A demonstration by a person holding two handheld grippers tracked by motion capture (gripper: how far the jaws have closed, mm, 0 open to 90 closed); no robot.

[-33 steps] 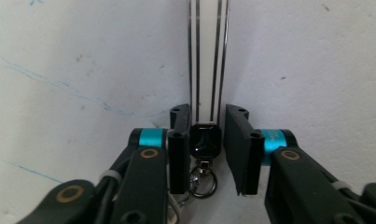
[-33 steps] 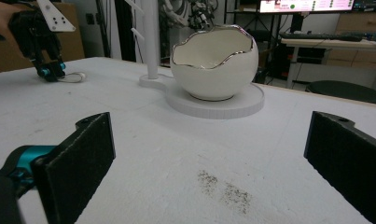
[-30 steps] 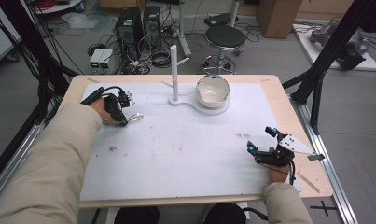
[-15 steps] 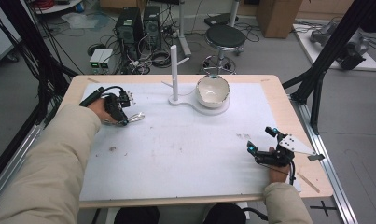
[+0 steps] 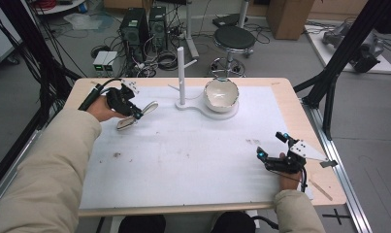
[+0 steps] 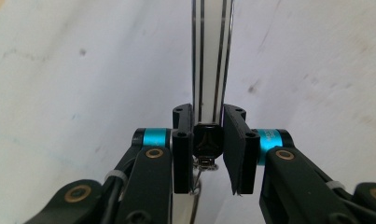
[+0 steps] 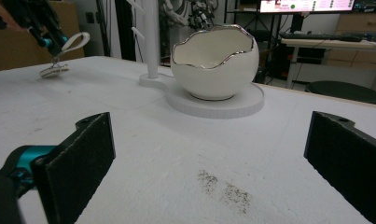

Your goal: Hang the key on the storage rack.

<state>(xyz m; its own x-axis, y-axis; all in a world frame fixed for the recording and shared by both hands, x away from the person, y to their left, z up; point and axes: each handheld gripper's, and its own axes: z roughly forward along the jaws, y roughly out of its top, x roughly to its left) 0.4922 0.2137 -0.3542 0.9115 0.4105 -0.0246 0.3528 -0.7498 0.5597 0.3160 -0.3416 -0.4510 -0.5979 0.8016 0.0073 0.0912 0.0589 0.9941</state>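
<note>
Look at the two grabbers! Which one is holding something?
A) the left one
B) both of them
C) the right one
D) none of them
A: the left gripper is shut on a white strap, while the right gripper is open above the bare table.

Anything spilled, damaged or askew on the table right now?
Nothing is tipped or broken. The egg-shaped bowl sits upright on its white stand; its jagged rim looks like a design. The only oddities are dark speckles on the mat near the right gripper and a smaller smudge front left.
</note>
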